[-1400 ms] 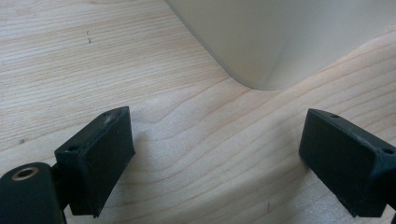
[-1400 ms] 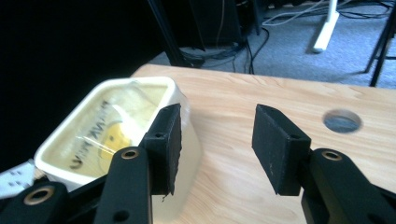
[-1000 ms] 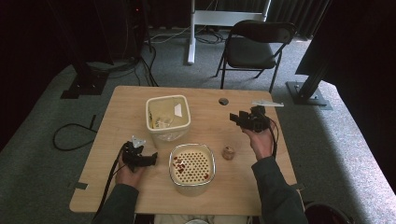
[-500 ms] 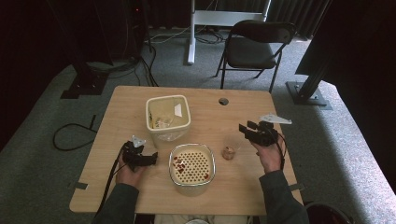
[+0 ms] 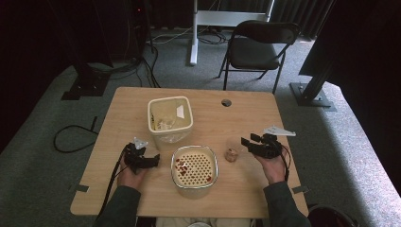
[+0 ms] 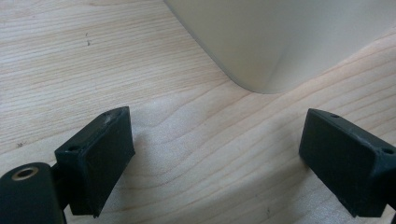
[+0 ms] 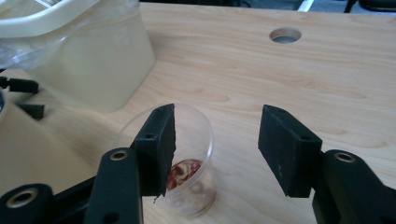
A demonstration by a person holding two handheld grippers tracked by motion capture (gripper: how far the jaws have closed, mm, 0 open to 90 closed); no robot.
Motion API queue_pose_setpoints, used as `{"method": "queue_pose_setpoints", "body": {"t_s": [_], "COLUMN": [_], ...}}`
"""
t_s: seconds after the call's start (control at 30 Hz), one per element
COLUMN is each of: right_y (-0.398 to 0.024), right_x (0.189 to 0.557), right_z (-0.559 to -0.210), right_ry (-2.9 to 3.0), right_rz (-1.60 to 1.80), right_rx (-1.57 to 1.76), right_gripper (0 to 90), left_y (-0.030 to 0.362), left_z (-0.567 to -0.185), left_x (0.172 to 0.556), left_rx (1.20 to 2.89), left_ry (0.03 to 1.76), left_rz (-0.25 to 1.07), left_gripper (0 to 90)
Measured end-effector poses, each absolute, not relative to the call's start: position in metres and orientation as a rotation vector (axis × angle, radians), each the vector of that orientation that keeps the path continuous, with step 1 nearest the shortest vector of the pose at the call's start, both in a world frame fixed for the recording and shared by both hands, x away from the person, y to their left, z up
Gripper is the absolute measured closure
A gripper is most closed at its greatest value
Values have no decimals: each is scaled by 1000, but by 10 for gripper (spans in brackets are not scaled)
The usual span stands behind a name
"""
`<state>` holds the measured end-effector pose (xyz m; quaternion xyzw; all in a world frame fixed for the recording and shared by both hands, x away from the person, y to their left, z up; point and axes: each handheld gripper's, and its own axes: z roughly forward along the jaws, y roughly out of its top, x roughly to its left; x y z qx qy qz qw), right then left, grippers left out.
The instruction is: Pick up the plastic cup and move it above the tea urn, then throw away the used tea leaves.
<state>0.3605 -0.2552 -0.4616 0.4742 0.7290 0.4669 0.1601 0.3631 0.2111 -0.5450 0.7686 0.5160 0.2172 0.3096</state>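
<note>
The small clear cup (image 7: 180,172), holding reddish pieces, stands right of the perforated strainer tub (image 5: 194,167), not yet grasped. The right gripper (image 5: 248,144) has just been opening, nothing between its jaws. The left gripper (image 6: 224,158) rests open and empty

A light wooden table (image 5: 265,113) is carrying a cream bin (image 5: 170,119), a perforated round container (image 5: 194,167) and a small clear cup (image 5: 231,152).

The left gripper (image 5: 150,160) rests low in the person's left hand (image 5: 130,172) at seven o'clock, jaws spread wide and pointing toward three o'clock. The right gripper (image 5: 246,143), in the right hand (image 5: 270,165) at four o'clock, points toward nine o'clock; its jaws have just been opening, nothing pressed between them.
</note>
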Motion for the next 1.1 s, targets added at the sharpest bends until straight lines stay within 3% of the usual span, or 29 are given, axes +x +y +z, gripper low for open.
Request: {"method": "queue_pose_setpoints", "body": {"t_s": [0.63,1.1], "right_y": [-264,-259], "right_x": [330,317], "right_z": [-482,-492], "right_ry": [2080,2099], "right_rz": [1340,1309], "right_rx": [1322,1257], "right_gripper": [331,189], "left_y": [211,211], "left_z": [-545,-545], "left_x": [363,363], "left_rx": [2031,2028], "left_ry": [1364,1368], "left_rz": [575,577], "left_gripper": [106,107]}}
